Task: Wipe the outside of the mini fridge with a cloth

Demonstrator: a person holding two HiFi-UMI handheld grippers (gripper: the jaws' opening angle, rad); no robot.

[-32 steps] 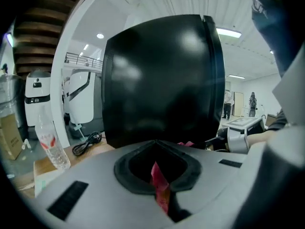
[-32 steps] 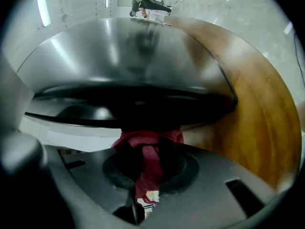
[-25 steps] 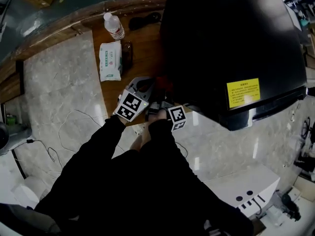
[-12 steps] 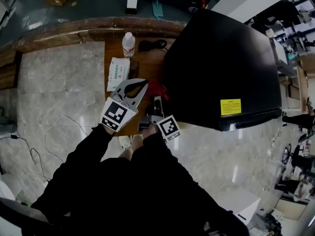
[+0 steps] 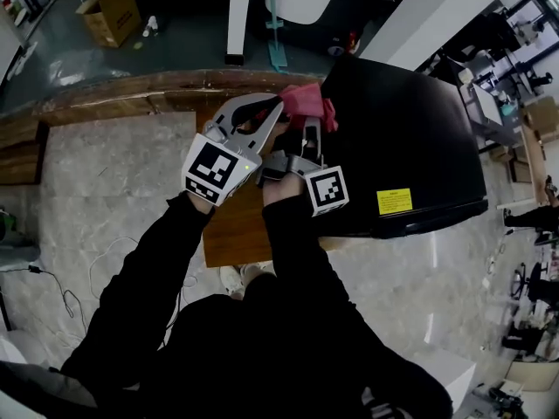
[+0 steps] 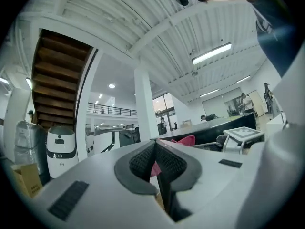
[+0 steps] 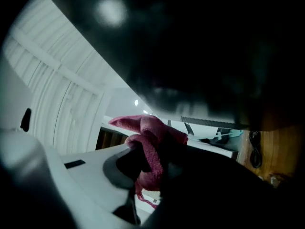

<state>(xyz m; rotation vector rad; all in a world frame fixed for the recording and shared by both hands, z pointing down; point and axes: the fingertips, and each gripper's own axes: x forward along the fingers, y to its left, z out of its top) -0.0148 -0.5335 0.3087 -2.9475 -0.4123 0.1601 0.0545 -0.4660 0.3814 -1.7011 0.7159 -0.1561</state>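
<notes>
Right gripper (image 5: pixel 308 125) grasping red cloth (image 5: pixel 306 99) at mini fridge (image 5: pixel 410 138) edge; left gripper (image 5: pixel 271 112) alongside, clenched empty

The cloth (image 5: pixel 306 101) is at the left edge of the mini fridge (image 5: pixel 410 138), in the right gripper (image 5: pixel 308 122). The left gripper (image 5: pixel 272 110) is just left of it. A cardboard box (image 5: pixel 111 13) sits far behind
</notes>
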